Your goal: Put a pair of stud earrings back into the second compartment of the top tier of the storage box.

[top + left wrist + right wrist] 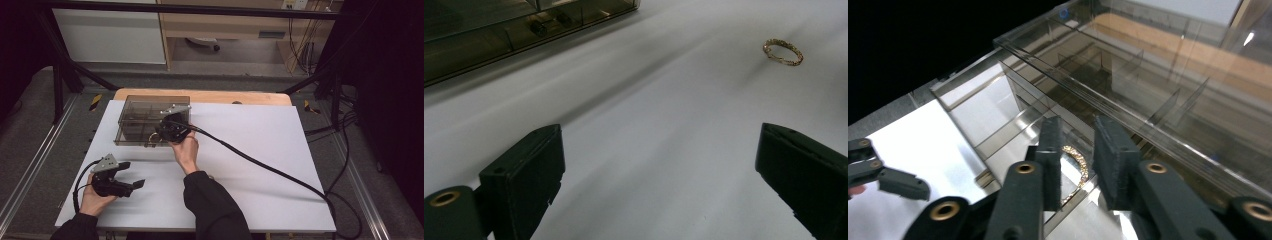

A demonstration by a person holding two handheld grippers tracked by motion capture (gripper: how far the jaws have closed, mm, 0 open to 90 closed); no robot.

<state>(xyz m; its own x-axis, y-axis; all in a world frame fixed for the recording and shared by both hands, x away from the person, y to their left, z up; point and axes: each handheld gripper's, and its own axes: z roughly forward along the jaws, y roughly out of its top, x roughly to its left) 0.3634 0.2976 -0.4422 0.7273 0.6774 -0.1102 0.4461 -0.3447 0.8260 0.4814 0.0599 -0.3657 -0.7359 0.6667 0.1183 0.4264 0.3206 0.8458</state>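
Two gold rings noted: one textured ring (1075, 162) lies inside the smoked clear organizer box (132, 107), between the slightly parted, released jaws of the right hand-held gripper (1078, 150), angled down into it; another ring (782, 52) lies on the table (260, 150) beside the box. Left hand-held gripper (134, 175) rests nearby, open.

the left gripper (659, 165) holds its two black jaws wide apart above the white table surface (649, 115), nothing between them, with a thin gold ring (782, 52) lying ahead to the right and a smoky clear box (499, 30) at upper left.
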